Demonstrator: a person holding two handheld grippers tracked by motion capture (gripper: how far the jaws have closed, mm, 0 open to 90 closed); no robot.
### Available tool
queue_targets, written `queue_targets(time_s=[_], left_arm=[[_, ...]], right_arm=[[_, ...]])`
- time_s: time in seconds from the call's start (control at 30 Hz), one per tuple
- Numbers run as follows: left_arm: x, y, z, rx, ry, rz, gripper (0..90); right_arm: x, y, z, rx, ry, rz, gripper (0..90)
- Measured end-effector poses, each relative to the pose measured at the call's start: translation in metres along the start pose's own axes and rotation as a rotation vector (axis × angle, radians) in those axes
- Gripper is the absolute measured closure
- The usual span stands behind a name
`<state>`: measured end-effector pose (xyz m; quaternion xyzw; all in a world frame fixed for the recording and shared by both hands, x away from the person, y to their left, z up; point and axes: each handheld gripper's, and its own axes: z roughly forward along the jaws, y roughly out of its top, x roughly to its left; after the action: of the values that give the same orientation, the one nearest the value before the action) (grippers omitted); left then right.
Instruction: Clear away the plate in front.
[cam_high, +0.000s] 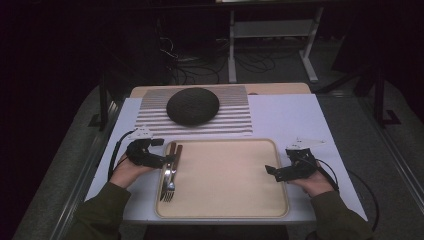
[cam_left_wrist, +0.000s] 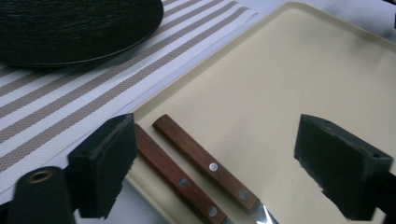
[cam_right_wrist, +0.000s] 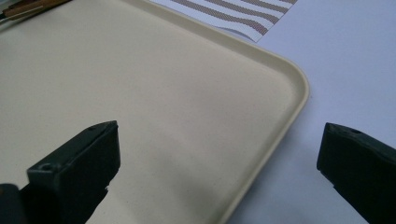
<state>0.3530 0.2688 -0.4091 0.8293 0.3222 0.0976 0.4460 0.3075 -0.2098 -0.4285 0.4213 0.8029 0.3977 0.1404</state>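
A cream tray (cam_high: 225, 175) lies on the white table in front of me. Two pieces of cutlery with wooden handles (cam_high: 171, 172) rest side by side along its left edge, a fork's tines pointing toward me. My left gripper (cam_high: 166, 160) hovers over those handles, and in the left gripper view its jaws (cam_left_wrist: 219, 140) stand wide apart, with the two handles (cam_left_wrist: 205, 163) lying below and between them, untouched. My right gripper (cam_high: 273, 172) is open at the tray's right rim (cam_right_wrist: 285, 107), one jaw over the tray and one over the table.
A dark, round woven dome (cam_high: 192, 106) sits on a striped placemat (cam_high: 235, 120) just behind the tray. Bare white tabletop (cam_high: 290, 115) lies to the right of the mat. Cables and table legs stand on the dark floor beyond.
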Motion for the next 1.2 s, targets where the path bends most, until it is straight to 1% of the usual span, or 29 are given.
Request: queue_targets(time_s=[0.07, 0.13, 0.23, 0.33, 0.4, 0.47, 0.57, 0.73, 0.83, 0.97, 1.0, 1.2], left_arm=[[-0.001, -0.003, -0.003, -0.005, 0.011, -0.001, 5.3], [-0.002, -0.006, -0.005, -0.006, 0.02, 0.009, 1.4], [-0.003, -0.009, -0.009, 0.001, 0.033, 0.04, 0.0], [-0.005, -0.011, -0.011, 0.0, 0.046, 0.075, 0.0], [-0.006, -0.011, -0.011, -0.008, 0.041, 0.08, 0.0], [-0.006, -0.011, -0.011, -0.005, 0.047, 0.087, 0.0], [-0.007, -0.011, -0.01, 0.005, 0.058, 0.113, 0.0], [-0.008, -0.01, -0.011, -0.004, 0.068, 0.151, 0.0], [-0.01, -0.009, -0.012, -0.008, 0.079, 0.184, 0.0], [-0.013, -0.009, -0.01, 0.02, 0.095, 0.222, 0.0], [-0.014, -0.009, -0.009, 0.026, 0.105, 0.233, 0.0], [-0.017, -0.006, -0.009, 0.026, 0.12, 0.277, 0.0]], right_arm=[[0.001, 0.0, 0.0, -0.001, 0.0, -0.002, 0.0], [0.001, 0.0, -0.001, -0.003, 0.0, 0.001, 0.0], [0.001, 0.0, -0.001, -0.003, 0.0, 0.0, 0.0], [0.0, 0.0, 0.0, -0.002, 0.0, 0.0, 0.0], [0.0, 0.0, 0.0, -0.001, 0.001, -0.002, 0.0], [0.0, 0.001, 0.0, -0.005, 0.003, 0.002, 0.0], [0.0, 0.001, 0.001, -0.004, 0.005, 0.008, 0.0], [-0.001, 0.001, 0.002, -0.003, 0.009, 0.006, 0.0], [0.0, 0.001, 0.001, -0.005, 0.01, 0.007, 0.0], [0.0, 0.001, 0.001, -0.005, 0.013, 0.004, 0.0], [0.0, 0.001, 0.001, -0.006, 0.012, 0.001, 0.0], [0.0, 0.001, 0.0, -0.008, 0.012, -0.003, 0.0]])
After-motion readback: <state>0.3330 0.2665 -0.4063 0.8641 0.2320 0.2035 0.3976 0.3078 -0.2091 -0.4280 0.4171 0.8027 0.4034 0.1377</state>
